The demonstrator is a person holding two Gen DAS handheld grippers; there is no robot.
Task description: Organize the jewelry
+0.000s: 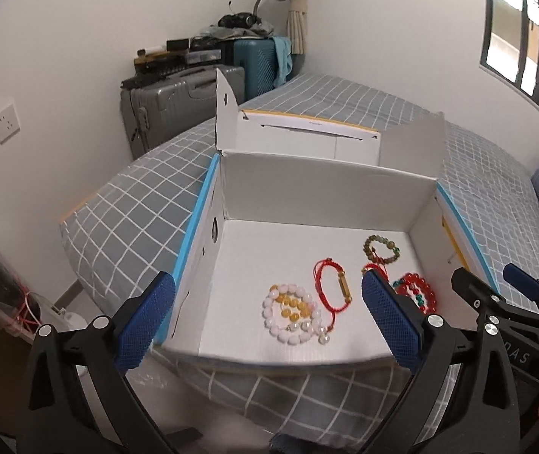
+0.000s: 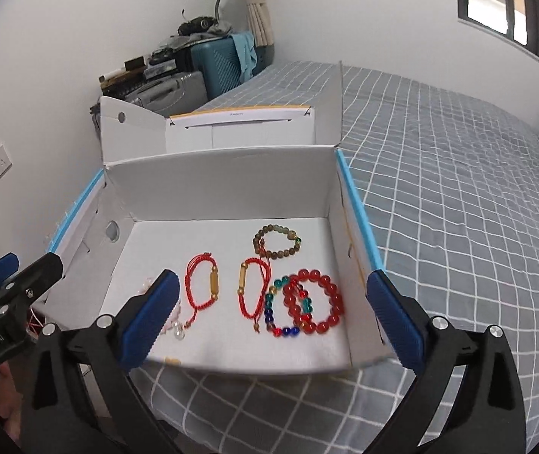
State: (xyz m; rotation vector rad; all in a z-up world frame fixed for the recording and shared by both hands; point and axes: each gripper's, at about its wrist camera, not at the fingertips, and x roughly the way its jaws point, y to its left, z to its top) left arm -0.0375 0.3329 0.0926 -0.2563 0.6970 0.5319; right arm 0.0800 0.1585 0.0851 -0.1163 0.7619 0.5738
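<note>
An open white cardboard box sits on the bed and holds several bracelets. White and yellow bead bracelets lie at its front left. Two red cord bracelets with gold tubes lie in the middle; one shows in the left view. A red bead bracelet overlaps a multicoloured one at the right. A brown bead bracelet lies behind. My left gripper and right gripper are both open and empty, held above the box's front edge.
The box's lid stands open behind it. The bed has a grey checked sheet. Suitcases with clutter stand in the corner. A window is at the right. Each gripper shows in the other's view.
</note>
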